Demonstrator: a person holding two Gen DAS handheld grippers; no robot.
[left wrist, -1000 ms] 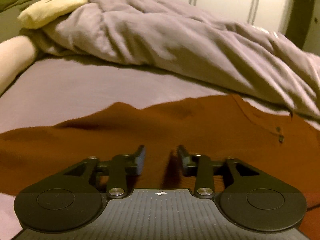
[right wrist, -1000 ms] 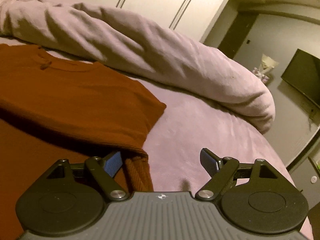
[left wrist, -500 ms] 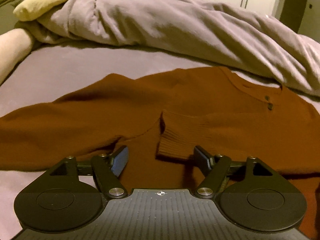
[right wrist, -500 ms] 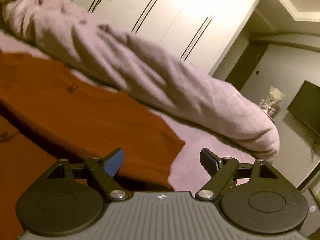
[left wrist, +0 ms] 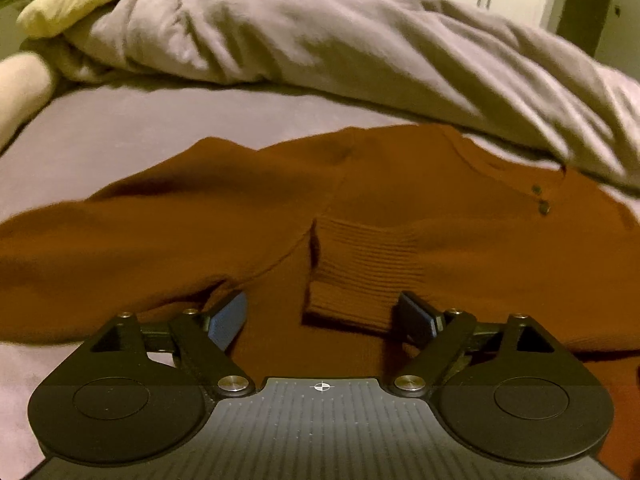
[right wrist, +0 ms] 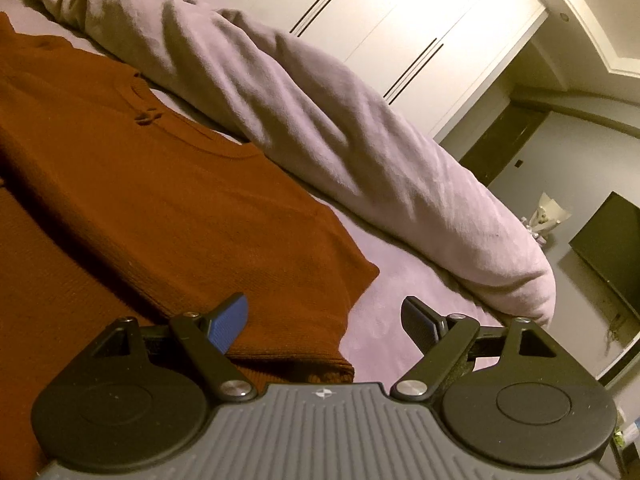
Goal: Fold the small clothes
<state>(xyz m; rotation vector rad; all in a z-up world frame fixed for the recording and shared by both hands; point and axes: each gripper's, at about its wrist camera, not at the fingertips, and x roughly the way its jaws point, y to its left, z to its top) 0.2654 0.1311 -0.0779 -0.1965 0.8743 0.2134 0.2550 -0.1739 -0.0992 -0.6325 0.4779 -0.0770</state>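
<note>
Left gripper [left wrist: 322, 316]: jaws opening, ribbed cuff [left wrist: 360, 276] lying loose between them.
Right gripper [right wrist: 324, 320]: spread, empty.
Sweater [right wrist: 168, 216]: just ahead on the bed [right wrist: 400, 288], beneath both grippers.

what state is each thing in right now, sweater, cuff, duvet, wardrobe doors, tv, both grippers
sweater: lying flat on the bed, sleeve folded across its body
ribbed cuff: lying on the sweater, between the left jaws, not pinched
left gripper: jaws opening, holding nothing
right gripper: open, empty, over the sweater's folded edge
duvet: bunched in a long roll beyond the sweater
wardrobe doors: closed
tv: screen dark
</note>
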